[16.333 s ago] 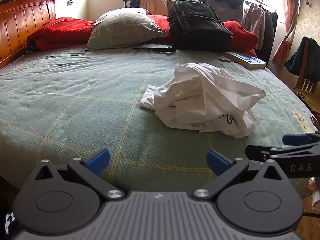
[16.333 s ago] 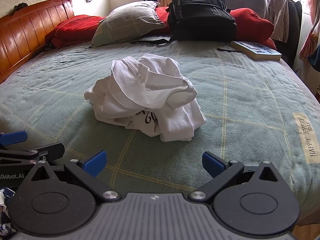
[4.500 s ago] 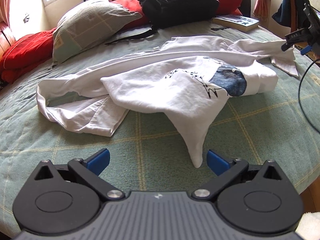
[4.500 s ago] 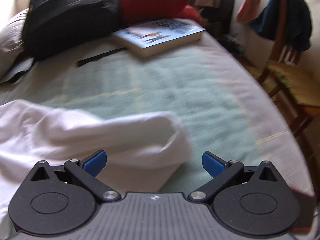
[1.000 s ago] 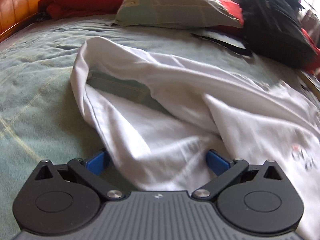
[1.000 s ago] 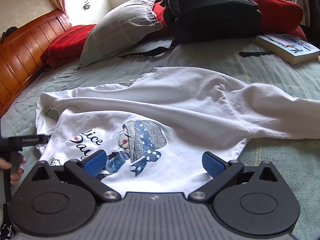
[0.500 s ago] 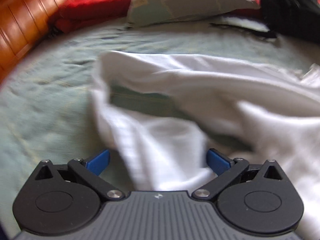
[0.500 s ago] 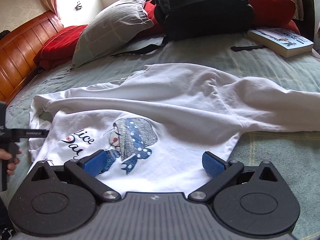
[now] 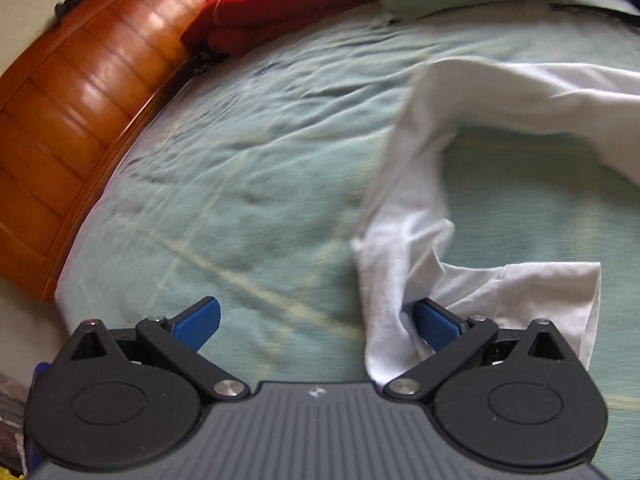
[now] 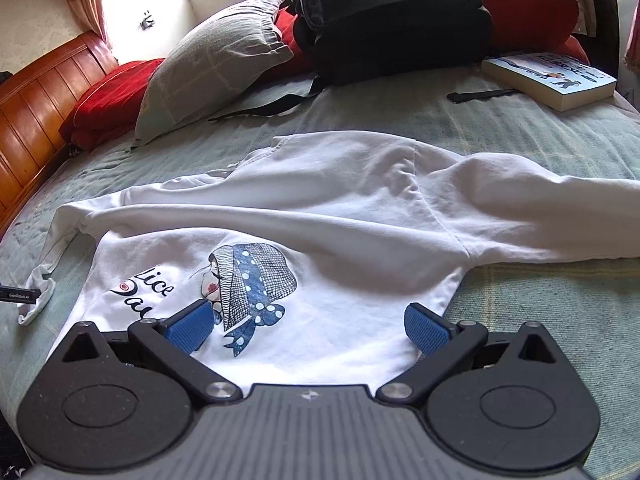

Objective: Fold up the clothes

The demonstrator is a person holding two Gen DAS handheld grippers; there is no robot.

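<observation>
A white T-shirt (image 10: 360,208) with a blue headscarf print (image 10: 252,276) lies spread, still rumpled, across the green bedspread (image 10: 540,312). Its lower part reaches between the wide-apart fingers of my open right gripper (image 10: 308,326). In the left wrist view a bunched sleeve of the T-shirt (image 9: 404,232) runs down to the bed's near edge and rests against the right blue pad of my open left gripper (image 9: 316,322). The sleeve's cuff (image 9: 548,288) lies flat just beyond that pad. The left gripper's tip (image 10: 18,294) shows at the far left of the right wrist view, beside the sleeve end.
A wooden headboard (image 9: 68,104) curves along the left. Red bedding (image 10: 108,96), a grey-green pillow (image 10: 216,60), a black backpack (image 10: 392,20) and a red cushion (image 10: 532,4) line the far side. A book (image 10: 552,76) and a black strap (image 10: 480,95) lie at the back right.
The left gripper has swung left toward the headboard, so the sleeve now sits at its right pad instead of filling the gap. The right gripper has edged slightly closer to the shirt.
</observation>
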